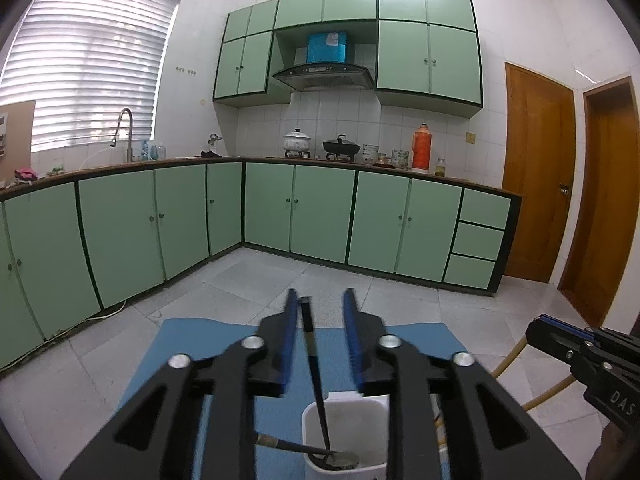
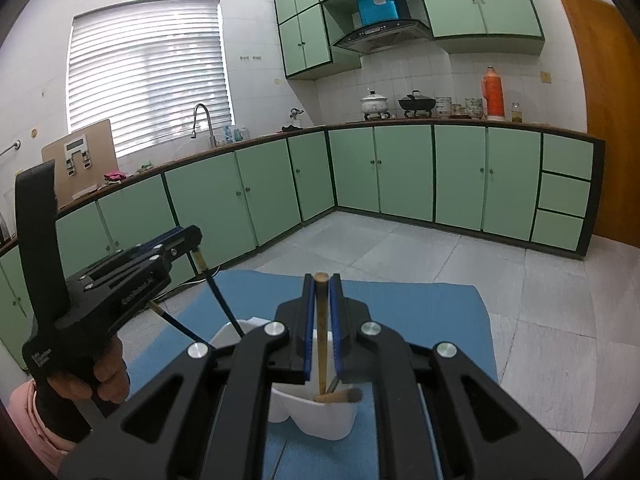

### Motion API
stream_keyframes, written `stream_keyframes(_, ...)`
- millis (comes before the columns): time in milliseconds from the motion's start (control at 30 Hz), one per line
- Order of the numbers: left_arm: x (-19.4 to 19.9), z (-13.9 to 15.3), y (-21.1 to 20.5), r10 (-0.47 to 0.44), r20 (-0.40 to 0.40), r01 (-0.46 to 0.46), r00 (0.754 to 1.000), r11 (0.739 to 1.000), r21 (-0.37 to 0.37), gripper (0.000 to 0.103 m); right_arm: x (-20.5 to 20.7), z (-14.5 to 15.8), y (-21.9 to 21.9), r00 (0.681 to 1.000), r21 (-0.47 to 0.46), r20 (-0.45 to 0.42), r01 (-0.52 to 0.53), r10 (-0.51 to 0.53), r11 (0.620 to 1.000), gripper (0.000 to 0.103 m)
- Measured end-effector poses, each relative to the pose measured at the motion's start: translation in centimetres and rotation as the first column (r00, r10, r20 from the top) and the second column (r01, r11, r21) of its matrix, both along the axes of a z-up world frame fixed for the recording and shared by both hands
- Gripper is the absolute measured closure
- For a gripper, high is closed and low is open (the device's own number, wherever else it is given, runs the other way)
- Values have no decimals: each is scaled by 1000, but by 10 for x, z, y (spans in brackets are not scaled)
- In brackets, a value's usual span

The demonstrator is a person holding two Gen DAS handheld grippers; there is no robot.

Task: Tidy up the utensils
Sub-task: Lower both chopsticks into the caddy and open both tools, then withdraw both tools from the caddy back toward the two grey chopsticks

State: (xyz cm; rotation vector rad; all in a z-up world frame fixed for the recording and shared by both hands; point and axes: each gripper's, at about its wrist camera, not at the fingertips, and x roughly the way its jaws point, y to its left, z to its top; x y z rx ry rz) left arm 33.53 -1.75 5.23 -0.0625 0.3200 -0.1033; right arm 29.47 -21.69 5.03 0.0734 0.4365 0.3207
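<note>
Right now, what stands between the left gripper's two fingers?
In the left wrist view, a dark chopstick stands between the left gripper's open fingers, untouched by the pads, its lower end in the white holder.

Both claws are matte black plastic, built from angular linkage arms with triangular cut-outs and round silver screw heads at the pivots. The left claw (image 1: 322,300) and the right claw (image 2: 321,284) each carry two slim fingers faced with blue pads (image 1: 291,344). Pale lettering marks the pistol-style black handles. A pink sleeve (image 2: 28,412) covers the left wrist.
</note>
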Motion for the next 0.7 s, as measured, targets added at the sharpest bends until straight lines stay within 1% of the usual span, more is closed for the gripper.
stream_keyframes(133, -6, 4, 4, 8, 18, -8, 1000, 1000, 6, 64, -5, 1, -6, 1000, 11, 3, 16, -16, 1000, 92)
stream_keyframes(200, -8, 6, 5, 12, 23, -12, 1000, 1000, 8, 59, -8, 2, -11, 1000, 20, 8, 28, -28, 999, 89)
stream_keyframes(233, -9, 8, 6, 15, 26, -15, 1000, 1000, 8, 57, -11, 1, -12, 999, 23, 11, 33, -34, 999, 84)
stream_keyframes(300, -11, 10, 8, 20, 33, -21, 999, 1000, 7, 49, -14, 3, -15, 999, 31, 20, 49, -50, 998, 76)
stream_keyframes(400, -13, 14, 10, 17, 42, -17, 999, 1000, 3, 43, -18, 5, -21, 997, 44, 33, 72, -74, 996, 65)
stream_keyframes(433, -14, 16, 11, 14, 45, -14, 999, 1000, -1, 41, -19, 6, -23, 996, 49, 37, 79, -81, 996, 58)
stream_keyframes(467, -16, 18, 12, 14, 49, -14, 999, 1000, -6, 37, -21, 7, -26, 995, 56, 42, 89, -92, 994, 54)
stream_keyframes(500, -18, 19, 13, 13, 54, -12, 998, 1000, -12, 32, -23, 9, -29, 993, 64, 49, 100, -103, 993, 45)
stream_keyframes(533, -21, 22, 15, 11, 61, -10, 998, 1000, -20, 29, -28, 10, -32, 991, 74, 62, 116, -120, 991, 37)
stream_keyframes(567, -25, 24, 16, 7, 69, -6, 998, 1000, -26, 24, -31, 11, -35, 989, 78, 69, 122, -127, 989, 34)
stream_keyframes(600, -30, 26, 18, 4, 78, -2, 997, 999, -32, 20, -36, 12, -37, 988, 82, 79, 128, -135, 988, 28)
stream_keyframes(633, -36, 28, 20, 3, 92, 0, 996, 999, -36, 18, -39, 12, -39, 986, 83, 85, 134, -141, 987, 21)
stream_keyframes(700, -48, 30, 24, 5, 105, 0, 994, 999, -42, 11, -52, 10, -44, 981, 89, 105, 154, -163, 984, 13)
